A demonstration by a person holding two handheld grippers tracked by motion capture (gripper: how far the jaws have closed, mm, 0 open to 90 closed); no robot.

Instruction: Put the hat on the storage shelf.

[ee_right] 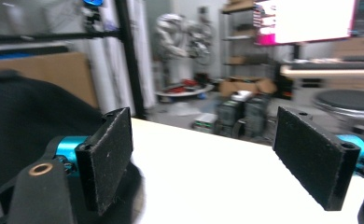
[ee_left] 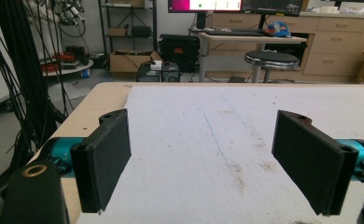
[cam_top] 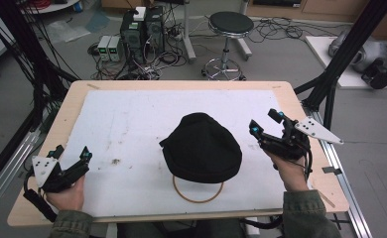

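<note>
A black hat (cam_top: pixel 201 147) lay mid-desk on a white mat (cam_top: pixel 132 129), partly covering a tan ring (cam_top: pixel 197 198), while the left tool (cam_top: pixel 72 159) and right tool (cam_top: pixel 265 124) stood open, empty, at either side.

No text, label, brand or number was legible anywhere; the monitor (ee_left: pixel 205 5) at twelve o'clock showed only unreadable coloured bands.
</note>
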